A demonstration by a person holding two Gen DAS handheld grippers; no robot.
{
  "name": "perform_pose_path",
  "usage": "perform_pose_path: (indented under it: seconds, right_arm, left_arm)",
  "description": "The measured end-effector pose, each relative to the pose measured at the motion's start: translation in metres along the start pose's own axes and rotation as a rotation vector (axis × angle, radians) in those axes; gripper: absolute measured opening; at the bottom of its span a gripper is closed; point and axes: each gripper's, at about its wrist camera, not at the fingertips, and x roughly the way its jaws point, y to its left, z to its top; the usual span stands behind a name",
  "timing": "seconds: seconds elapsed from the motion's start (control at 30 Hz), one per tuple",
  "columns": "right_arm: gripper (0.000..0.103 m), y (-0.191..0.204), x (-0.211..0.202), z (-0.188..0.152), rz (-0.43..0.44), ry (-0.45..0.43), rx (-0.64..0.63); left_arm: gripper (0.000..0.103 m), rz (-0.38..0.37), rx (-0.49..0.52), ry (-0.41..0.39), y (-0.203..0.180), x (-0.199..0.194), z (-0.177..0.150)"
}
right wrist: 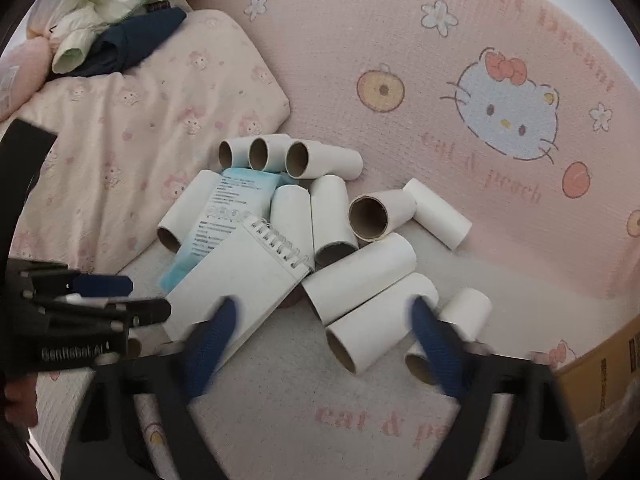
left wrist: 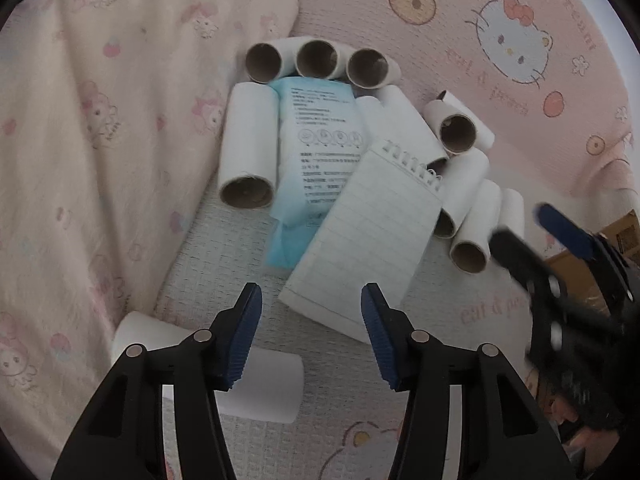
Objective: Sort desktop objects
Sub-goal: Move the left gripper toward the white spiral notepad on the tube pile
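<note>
A pile of several white cardboard tubes (left wrist: 248, 144) (right wrist: 372, 312) lies on a pink cartoon-print mat (left wrist: 460, 40) (right wrist: 400, 40). A light blue wipes packet (left wrist: 316, 152) (right wrist: 224, 216) lies among them, with a spiral notepad (left wrist: 368, 240) (right wrist: 240, 276) resting partly on it. My left gripper (left wrist: 312, 304) is open and empty just before the notepad's near edge. It also shows in the right wrist view (right wrist: 132, 300). My right gripper (right wrist: 324, 312) is open and empty, blurred, above the notepad's near corner and the nearest tubes. It shows at the right of the left wrist view (left wrist: 528, 224).
A cream printed quilt (left wrist: 100, 140) (right wrist: 132, 128) lies bunched at the left. One tube (left wrist: 256, 384) lies apart under my left fingers. A cardboard box (right wrist: 600, 368) (left wrist: 616, 232) stands at the right. Clothes (right wrist: 120, 20) are heaped at the far left.
</note>
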Motion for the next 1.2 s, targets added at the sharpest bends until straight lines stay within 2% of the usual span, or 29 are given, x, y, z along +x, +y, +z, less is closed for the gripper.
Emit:
perform_pose_path:
  seconds: [0.03,0.1,0.13,0.3,0.4,0.53,0.63,0.67,0.7,0.73,0.83,1.03,1.2]
  right_arm:
    - [0.046,-0.001,0.002,0.001,0.012,0.008,0.002]
    - [0.037,-0.005,0.011,0.006,0.056,0.046,0.031]
    - [0.037,-0.008,0.015,0.008,0.07,0.06,0.06]
    - [0.037,-0.028,0.031,0.026,0.206,0.115,0.249]
    - [0.037,-0.031,0.042,0.034,0.273,0.133,0.319]
    - [0.037,-0.033,0.062,0.043,0.306,0.18,0.357]
    - [0.037,-0.034,0.073,0.046,0.3,0.194,0.348]
    - [0.037,-0.031,0.076,0.048,0.294,0.195,0.31]
    - [0.034,-0.027,0.08,0.049,0.281,0.205,0.259]
    - [0.024,-0.025,0.084,0.05,0.274,0.207,0.221]
    - [0.022,-0.019,0.088,0.053,0.275,0.221,0.116]
    - [0.022,-0.021,0.086,0.053,0.302,0.276,0.066]
    - [0.022,-0.038,0.067,0.041,0.314,0.292,0.14]
  left_arm:
    - [0.056,-0.006,-0.001,0.005,0.0,0.001,0.0]
    - [0.056,-0.01,-0.014,0.007,0.001,0.003,0.001]
    - [0.055,-0.013,-0.014,0.007,0.001,0.004,0.001]
    - [0.036,0.017,-0.012,0.041,-0.001,0.01,-0.001]
    - [0.035,0.002,-0.018,0.087,-0.002,0.021,-0.004]
    - [0.035,0.036,0.02,0.08,-0.011,0.028,-0.003]
    - [0.035,0.046,0.033,0.067,-0.014,0.03,-0.003]
    - [0.035,0.045,0.039,0.062,-0.015,0.03,-0.003]
    - [0.035,0.042,0.045,0.057,-0.016,0.031,-0.002]
    - [0.036,0.04,0.046,0.055,-0.015,0.031,-0.002]
    - [0.035,0.034,0.061,0.056,-0.014,0.031,-0.003]
    - [0.035,0.019,0.123,0.057,-0.019,0.034,-0.003]
    - [0.034,-0.044,0.169,0.077,-0.015,0.037,0.004]
